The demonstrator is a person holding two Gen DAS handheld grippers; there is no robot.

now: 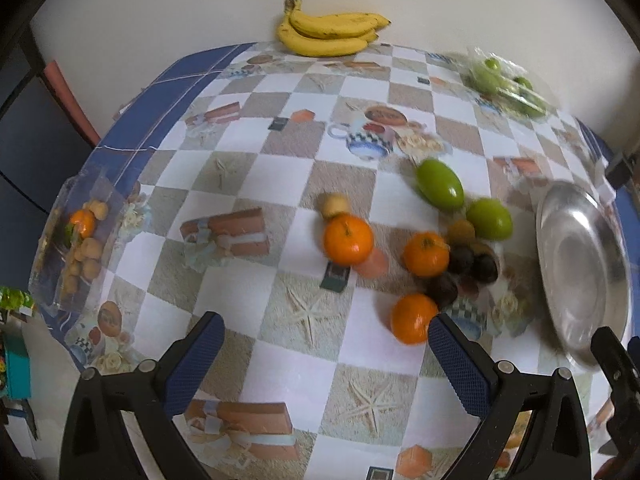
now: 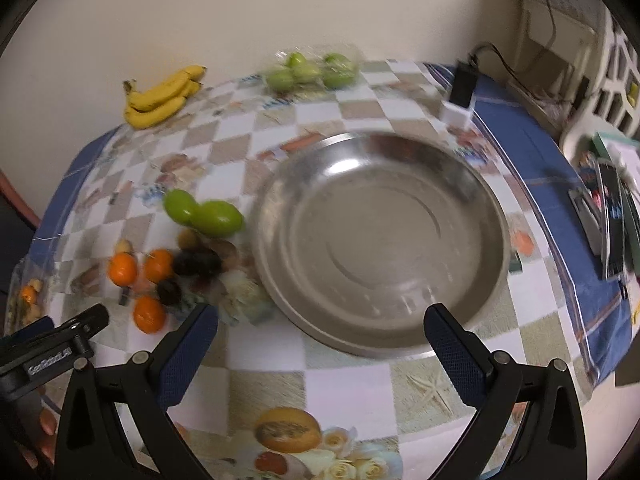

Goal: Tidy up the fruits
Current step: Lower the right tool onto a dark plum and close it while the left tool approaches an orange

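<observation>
Loose fruit lies mid-table: three oranges (image 1: 347, 239) (image 2: 122, 268), two green mangoes (image 1: 439, 185) (image 2: 216, 218), dark plums (image 1: 462, 261) (image 2: 197, 263) and small brown fruits (image 1: 335, 205). An empty steel plate (image 1: 580, 264) (image 2: 384, 240) sits to their right. A banana bunch (image 1: 332, 32) (image 2: 160, 98) rests at the far edge by the wall. My left gripper (image 1: 324, 338) is open above the table, short of the oranges. My right gripper (image 2: 320, 330) is open at the plate's near rim, holding nothing.
A clear bag of green fruit (image 1: 504, 84) (image 2: 312, 68) lies at the far right. A clear pack of small fruits and an orange (image 1: 80, 240) sits at the left edge. A black adapter on a white box (image 2: 460, 92) and books (image 2: 608, 208) lie on the right.
</observation>
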